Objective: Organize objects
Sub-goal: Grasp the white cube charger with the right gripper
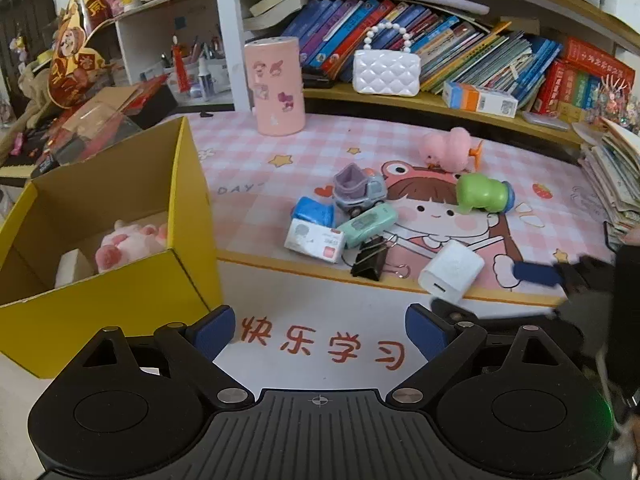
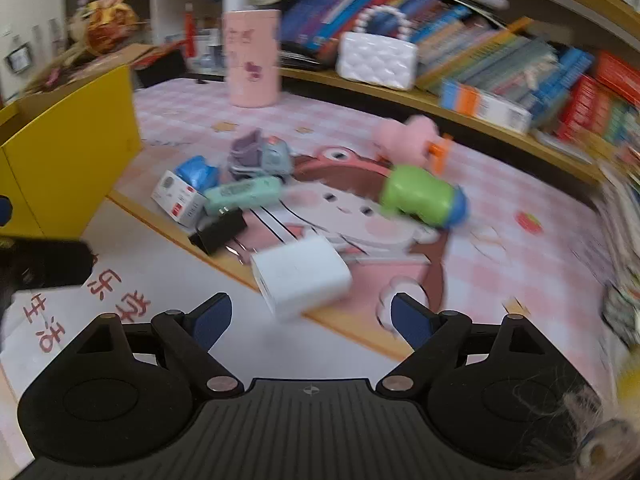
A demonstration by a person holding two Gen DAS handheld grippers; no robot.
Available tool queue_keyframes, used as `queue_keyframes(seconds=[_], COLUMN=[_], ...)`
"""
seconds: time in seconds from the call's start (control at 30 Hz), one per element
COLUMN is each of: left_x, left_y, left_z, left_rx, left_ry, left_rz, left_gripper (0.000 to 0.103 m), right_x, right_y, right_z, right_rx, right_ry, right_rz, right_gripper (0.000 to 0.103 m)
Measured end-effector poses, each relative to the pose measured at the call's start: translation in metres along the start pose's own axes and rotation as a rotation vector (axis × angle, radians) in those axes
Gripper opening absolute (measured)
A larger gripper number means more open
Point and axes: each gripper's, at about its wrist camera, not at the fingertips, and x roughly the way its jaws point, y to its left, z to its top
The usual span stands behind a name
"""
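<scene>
The left gripper (image 1: 320,334) hangs over the white strip of the mat (image 1: 552,216) with its jaws wide apart and nothing between them. The right gripper (image 2: 310,322) points down at the charger (image 2: 300,276), a white block lying across the mat's inner yellow border; its jaws stand apart, one each side of the charger's near end, and I see no pad pressing on it, though the view is blurred. In the left view the right gripper's blue finger (image 1: 536,273) shows just right of the charger. Behind the charger lies a black clip (image 1: 370,258), then a white box (image 1: 316,240), a mint case (image 1: 366,224), a blue packet (image 1: 314,212) and a toy truck (image 1: 358,190), all bunched together. A green toy (image 1: 482,192) and a pink plush (image 1: 450,150) lie farther right. The yellow box (image 1: 120,280) stands at the left, a pink plush pig (image 1: 128,244) inside
</scene>
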Motion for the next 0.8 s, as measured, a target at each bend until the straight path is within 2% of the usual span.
queue_keyframes(seconds=[0.17,0.23,0.27,0.3,0.37,0.43,0.53,0.57,0.6,0.8], left_x=[0.0,0.001,0.002,0.004,0.007,0.012,0.028,0.036,0.043,0.081], left_y=[-0.004,-0.006,-0.007,-0.009,-0.012,-0.017,-0.027,-0.03,-0.035,-0.068], left_z=[0.0,0.001,0.002,0.004,0.007,0.011,0.018,0.02,0.023,0.032], left_rx=[0.015,0.02,0.026,0.033,0.047,0.061,0.087,0.096,0.108,0.254], left_ry=[0.003,0.005,0.007,0.009,0.002,-0.012,-0.015,-0.012,-0.006,-0.027], left_rz=[0.025,0.022,0.022,0.024,0.025,0.023,0.014,0.012,0.012,0.046], left_gripper=[0.094,0.094,0.093,0.093,0.093,0.088,0.072,0.06,0.053,0.037], right_x=[0.025,0.031,0.033,0.033,0.03,0.02,0.004,-0.002,-0.007,-0.035], right_y=[-0.001,-0.003,-0.004,-0.006,-0.014,-0.023,-0.035,-0.039,-0.042,-0.05], right_z=[0.006,0.008,0.008,0.009,0.011,0.009,0.005,0.003,0.002,-0.008], right_rx=[-0.052,-0.06,-0.06,-0.05,-0.003,0.042,0.084,0.102,0.118,0.175], right_ry=[0.004,0.008,0.011,0.004,0.009,-0.013,-0.015,-0.011,-0.006,0.02], right_rz=[0.062,0.078,0.084,0.092,0.099,0.07,0.025,0.02,0.018,0.009], right_gripper=[0.084,0.073,0.062,0.056,0.055,0.055,0.055,0.055,0.055,0.055])
